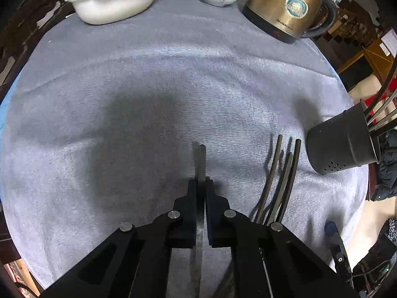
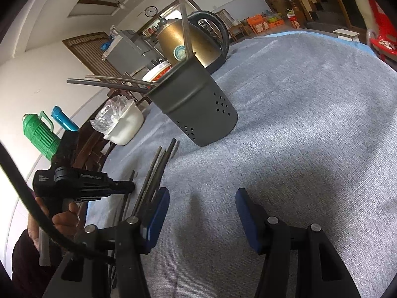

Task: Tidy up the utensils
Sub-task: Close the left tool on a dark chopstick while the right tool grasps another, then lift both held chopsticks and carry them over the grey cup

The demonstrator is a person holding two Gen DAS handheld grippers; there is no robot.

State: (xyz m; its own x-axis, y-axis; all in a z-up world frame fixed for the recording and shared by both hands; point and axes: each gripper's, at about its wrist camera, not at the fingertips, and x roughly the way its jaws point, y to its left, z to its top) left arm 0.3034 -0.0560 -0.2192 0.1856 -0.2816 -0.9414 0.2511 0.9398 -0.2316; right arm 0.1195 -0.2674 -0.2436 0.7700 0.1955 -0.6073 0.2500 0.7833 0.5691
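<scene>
Left gripper (image 1: 201, 181) fingers clamped on one flat utensil (image 1: 202, 160) above the table middle; carry it level to the dark holder (image 1: 340, 146) at the right edge and drop it in handle-up. Holder already has several utensils, three more (image 1: 280, 181) lie beside it; right gripper (image 2: 202, 211) fingers apart, empty.

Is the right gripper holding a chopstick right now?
No, the right gripper is open and empty above the grey cloth.
</scene>
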